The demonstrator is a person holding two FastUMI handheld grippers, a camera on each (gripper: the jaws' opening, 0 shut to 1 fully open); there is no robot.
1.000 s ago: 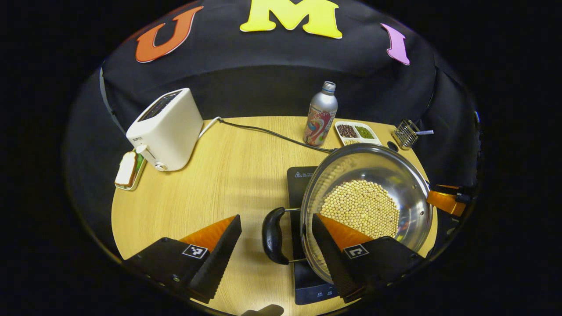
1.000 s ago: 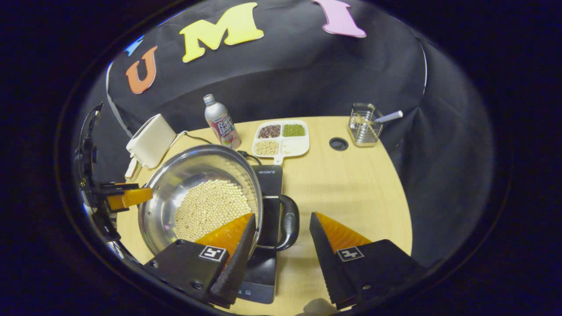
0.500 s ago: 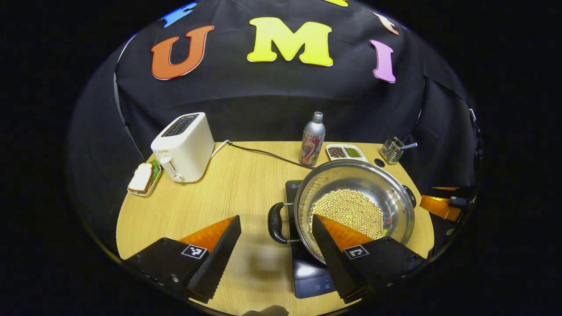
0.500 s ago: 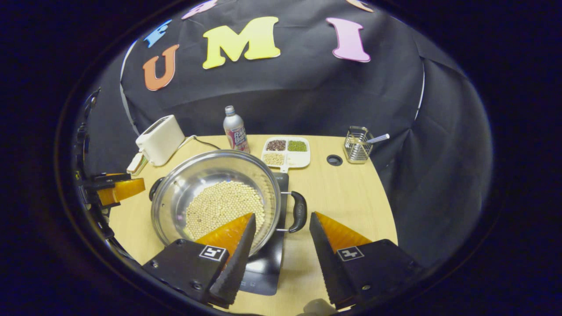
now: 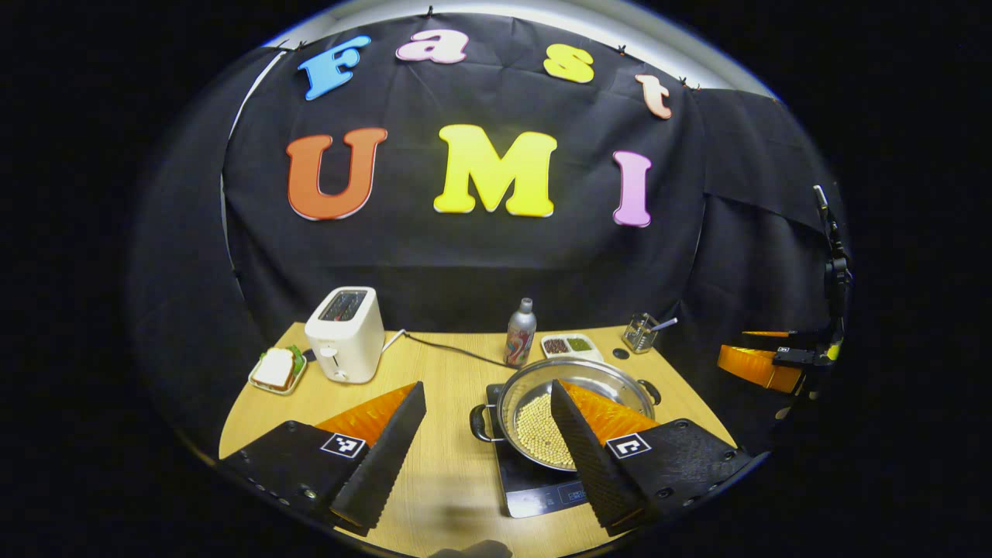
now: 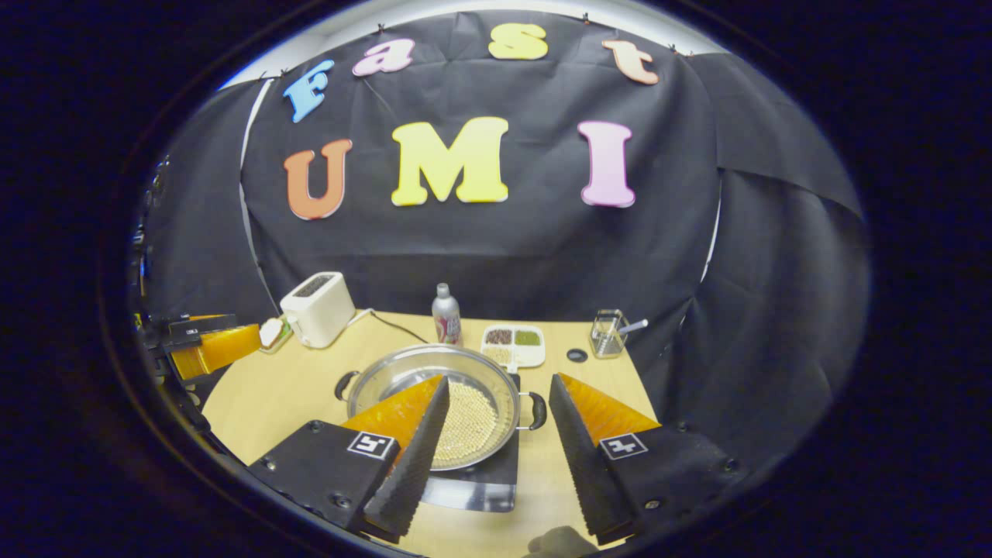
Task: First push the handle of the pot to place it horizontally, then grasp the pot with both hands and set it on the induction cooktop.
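A: Where is the pot (image 5: 577, 399) sitting right now?

B: It is resting on the induction cooktop (image 5: 535, 488) near the front of the wooden bench (image 5: 434, 372). Pale round beans (image 6: 469, 422) are covering its bottom, and its two black handles are sticking out level, one to each side (image 5: 482, 422).

A: And the left gripper (image 5: 488, 434)?

B: It is hanging above the bench with its jaws spread wide and nothing between them. In the left gripper view one finger is overlapping the pot's bowl, the other is over bare wood, and both look apart from the pot.

A: The right gripper (image 6: 496, 430)?

B: Its jaws are standing wide apart too, pinching nothing. In the right gripper view the pot's black handle (image 6: 537, 411) is showing in the gap between the fingers, farther off and untouched.

A: What else is lying on the bench?

B: A white toaster (image 5: 346, 335) is standing at the far left with a sandwich on a small tray (image 5: 277, 370) beside it. Behind the pot a drink bottle (image 6: 446, 314) is standing upright, a divided dish of beans (image 6: 513, 345) is lying next to it, and a wire holder (image 6: 607, 333) with a utensil is sitting at the far right.
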